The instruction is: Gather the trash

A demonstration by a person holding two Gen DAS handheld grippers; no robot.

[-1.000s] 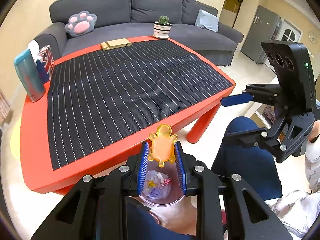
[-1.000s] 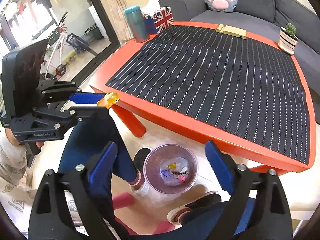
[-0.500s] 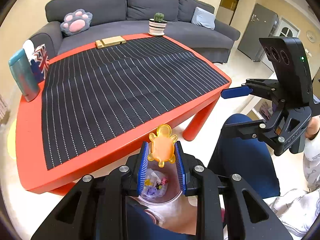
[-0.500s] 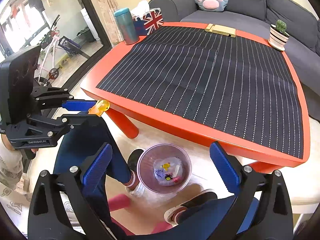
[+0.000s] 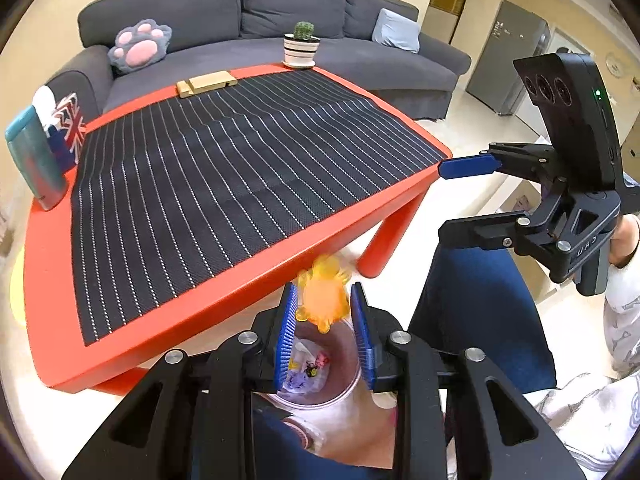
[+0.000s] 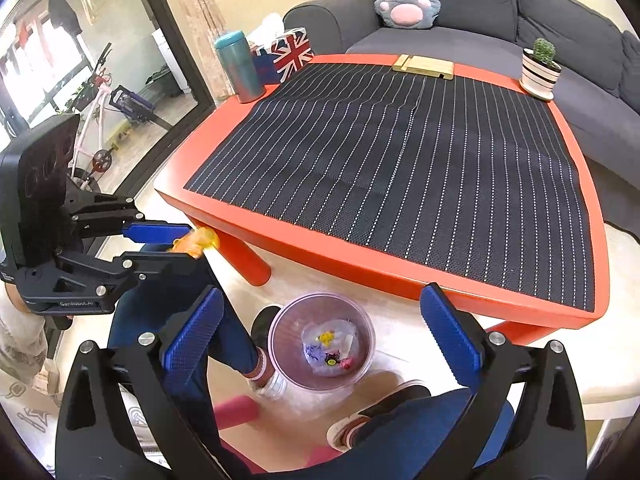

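Observation:
A translucent orange turtle toy [image 5: 322,300] shows blurred between the blue pads of my left gripper [image 5: 323,288], whose jaws are opening. A gap shows on each side of the toy, so the pads are not pressing on it. Straight below stands a clear pinkish bin [image 5: 349,382] on the floor, holding several small bits of trash. In the right wrist view the turtle [image 6: 200,240] is at the tips of the left gripper [image 6: 192,244], up and left of the bin [image 6: 276,332]. My right gripper [image 6: 323,292] hangs wide open and empty over the bin.
A red table [image 6: 400,272] with a black striped mat [image 6: 400,160] stands beyond the bin. It carries a teal tumbler [image 6: 238,68], a flag tissue box [image 6: 290,56], a wooden block [image 6: 424,66] and a potted cactus [image 6: 540,68]. A person's blue-trousered legs [image 6: 224,332] and feet flank the bin.
The left jaws have spread apart, and the turtle, held sharp and still before, is now blurred and a little lower. The right jaws have widened slightly.

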